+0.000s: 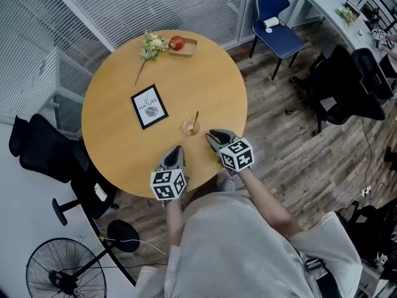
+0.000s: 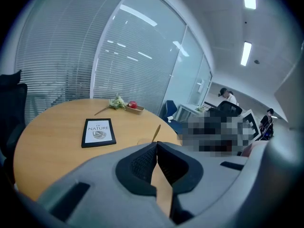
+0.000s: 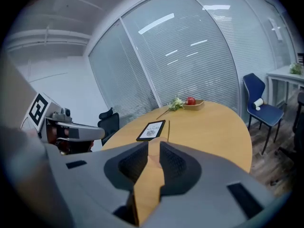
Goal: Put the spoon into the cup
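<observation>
Grey left claw (image 1: 177,149) and right claw (image 1: 211,135) bear black-and-white marker cubes (image 1: 168,184); pale grey shirt (image 1: 239,247)

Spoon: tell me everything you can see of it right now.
The spoon is slim and golden-brown, possibly wood or brass. It stands bowl-down in the small clear cup near the person's side of the round table, its handle leaning over the rim, away from the person. The bowl end is too small to make out. Only the cup touches it; the left gripper and right gripper sit short of it.
</observation>
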Available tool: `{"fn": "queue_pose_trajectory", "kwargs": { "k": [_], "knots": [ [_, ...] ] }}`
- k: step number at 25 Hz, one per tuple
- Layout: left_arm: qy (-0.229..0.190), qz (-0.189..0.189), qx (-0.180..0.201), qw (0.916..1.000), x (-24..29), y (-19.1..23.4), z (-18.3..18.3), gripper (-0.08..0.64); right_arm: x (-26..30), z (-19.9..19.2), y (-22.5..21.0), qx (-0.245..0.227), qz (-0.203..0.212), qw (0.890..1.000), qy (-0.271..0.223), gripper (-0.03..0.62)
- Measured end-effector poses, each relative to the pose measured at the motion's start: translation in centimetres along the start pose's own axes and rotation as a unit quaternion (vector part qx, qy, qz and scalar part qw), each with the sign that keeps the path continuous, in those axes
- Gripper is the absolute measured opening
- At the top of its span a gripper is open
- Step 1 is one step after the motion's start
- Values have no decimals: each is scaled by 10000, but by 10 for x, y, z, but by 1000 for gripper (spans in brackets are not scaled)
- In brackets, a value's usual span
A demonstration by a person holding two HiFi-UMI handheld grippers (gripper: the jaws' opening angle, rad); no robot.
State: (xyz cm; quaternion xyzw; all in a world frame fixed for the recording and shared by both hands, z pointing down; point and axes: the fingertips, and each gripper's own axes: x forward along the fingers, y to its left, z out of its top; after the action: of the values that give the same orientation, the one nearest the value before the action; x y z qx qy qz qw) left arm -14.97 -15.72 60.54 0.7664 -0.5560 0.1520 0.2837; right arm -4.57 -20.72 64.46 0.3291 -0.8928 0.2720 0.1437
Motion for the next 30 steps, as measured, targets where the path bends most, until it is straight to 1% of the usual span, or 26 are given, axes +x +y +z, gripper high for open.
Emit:
{"fn": "queue_pose_trajectory", "kwargs": {
  "k": [11,19,23,30],
  "knots": [
    [-163,124,64,9998,-20,-20,-12,9,-32,-4,15,-13,98,9998,-179,71],
    [-323,276,84,9991,-42,-21,-18,9,-44,-17,32,13,113,9996,-255,71],
    [-367,296,83,9989,-50,-26,-23,9,-52,-24,38,-149,49,9996,-238,71],
    [-402,260,62,9988,-62,-37,-37,9,-75,-37,46,-164,-66,9994,-287,71]
  ]
}}
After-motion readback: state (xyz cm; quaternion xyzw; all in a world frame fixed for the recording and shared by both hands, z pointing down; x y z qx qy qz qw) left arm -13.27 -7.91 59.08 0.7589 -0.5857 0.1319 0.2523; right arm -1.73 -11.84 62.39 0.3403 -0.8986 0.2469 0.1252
